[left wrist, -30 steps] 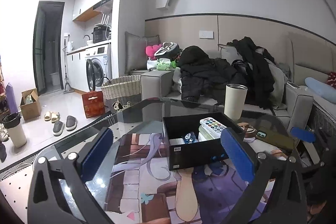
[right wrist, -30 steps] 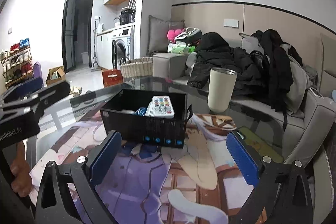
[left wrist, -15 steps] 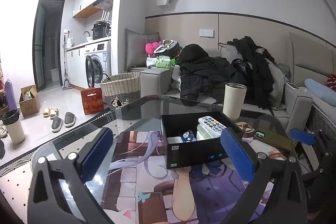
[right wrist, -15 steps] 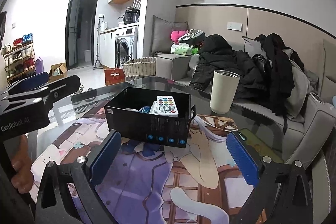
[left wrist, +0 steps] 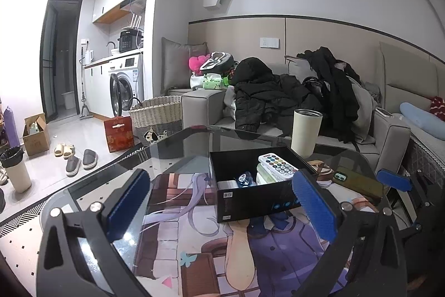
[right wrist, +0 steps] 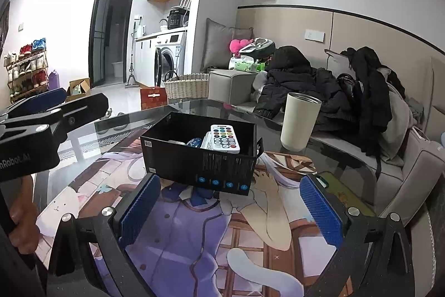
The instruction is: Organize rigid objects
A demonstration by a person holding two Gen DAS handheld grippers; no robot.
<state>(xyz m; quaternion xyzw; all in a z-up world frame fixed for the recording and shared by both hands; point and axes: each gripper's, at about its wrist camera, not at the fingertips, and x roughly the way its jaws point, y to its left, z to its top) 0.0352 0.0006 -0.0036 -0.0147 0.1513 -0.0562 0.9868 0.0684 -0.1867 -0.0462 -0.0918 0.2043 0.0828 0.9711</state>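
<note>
Both my left gripper [left wrist: 221, 206] and right gripper [right wrist: 230, 209] hold their fingers wide apart and empty; the black box [right wrist: 200, 157] at frame center on the tabletop [right wrist: 333, 157] looks light, stiff cardboard, best pinched by 1 wall.

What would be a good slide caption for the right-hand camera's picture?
Open right gripper above a printed mat, facing a black box holding a white remote, cream tumbler beyond.
</note>
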